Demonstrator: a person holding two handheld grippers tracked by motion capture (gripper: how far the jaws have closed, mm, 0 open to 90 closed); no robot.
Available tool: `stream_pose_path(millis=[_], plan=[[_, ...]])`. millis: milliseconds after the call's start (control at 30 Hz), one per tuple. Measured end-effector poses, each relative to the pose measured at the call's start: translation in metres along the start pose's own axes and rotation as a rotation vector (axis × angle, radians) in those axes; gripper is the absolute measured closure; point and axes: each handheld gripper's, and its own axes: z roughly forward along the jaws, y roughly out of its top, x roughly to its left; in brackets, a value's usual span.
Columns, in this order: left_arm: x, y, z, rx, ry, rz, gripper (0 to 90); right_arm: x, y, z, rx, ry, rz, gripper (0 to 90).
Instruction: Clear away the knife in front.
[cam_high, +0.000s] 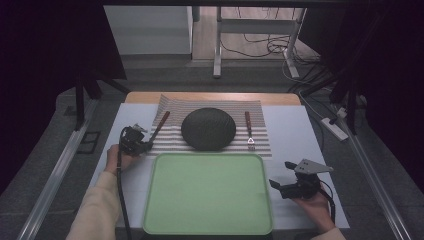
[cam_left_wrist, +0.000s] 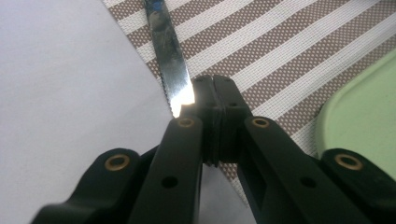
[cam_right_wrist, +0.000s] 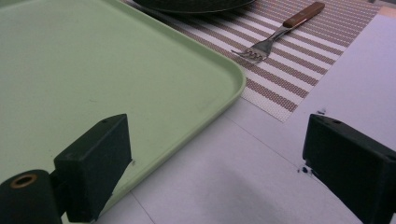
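Green tray (cam_high: 208, 192) – near centre of the desk (cam_high: 295, 131), bare. Striped placemat (cam_high: 260, 144) beyond it carries a dark plate (cam_high: 208, 128), a fork (cam_high: 248, 131) at right and a knife (cam_high: 160, 125) at left. Left gripper (cam_high: 145, 145) clenched at the knife's blade tip – right gripper (cam_high: 278, 186) released, right of the tray.

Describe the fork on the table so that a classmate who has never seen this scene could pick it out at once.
Start at the striped placemat beyond the green tray, with the dark round plate at its middle. The fork lies on the mat just right of the plate, tines toward the tray. Unlike the knife left of the plate, which also has a wooden handle, it ends in prongs.
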Motion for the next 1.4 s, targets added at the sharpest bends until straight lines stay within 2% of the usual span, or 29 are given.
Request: stream_pose_path(millis=[400,533,633,700,767,867,900,1000,1100,1233,1367,1400], plan=[[0.006,-0.005,-0.005,0.004,0.025,-0.025,88.6,0.003,0.000,-0.002,0.002,-0.004,-0.005,8.1],[0.006,-0.001,-0.010,-0.043,0.026,-0.027,88.7,0.004,0.000,-0.004,0.000,-0.010,-0.005,8.1],[0.007,0.007,-0.012,-0.078,0.048,-0.059,88.8,0.005,-0.002,-0.006,0.013,-0.016,-0.003,8.1],[0.007,0.010,-0.012,-0.087,0.053,-0.057,88.8,0.006,-0.004,-0.009,0.014,-0.016,0.003,8.1],[0.006,0.024,-0.008,-0.113,0.072,-0.036,88.8,0.006,-0.007,-0.012,0.008,-0.010,0.018,8.2],[0.009,0.041,-0.003,-0.126,0.077,-0.026,88.8,0.004,-0.009,-0.018,-0.007,-0.014,0.041,8.2],[0.011,0.047,-0.001,-0.134,0.094,-0.027,88.8,0.004,-0.010,-0.020,-0.013,-0.013,0.049,8.2],[0.015,0.065,0.007,-0.136,0.104,-0.017,88.8,0.003,-0.012,-0.023,-0.021,-0.018,0.063,8.2],[0.022,0.082,0.019,-0.104,0.122,-0.006,88.8,0.002,-0.013,-0.024,-0.019,-0.017,0.064,8.1],[0.031,0.094,0.033,-0.077,0.130,-0.010,88.8,0.003,-0.013,-0.025,-0.023,-0.018,0.064,8.1],[0.034,0.099,0.039,-0.062,0.136,-0.004,88.8,0.003,-0.013,-0.025,-0.029,-0.013,0.067,8.1],[0.036,0.101,0.042,-0.038,0.153,0.008,88.8,0.003,-0.013,-0.025,-0.024,-0.010,0.066,8.1]])
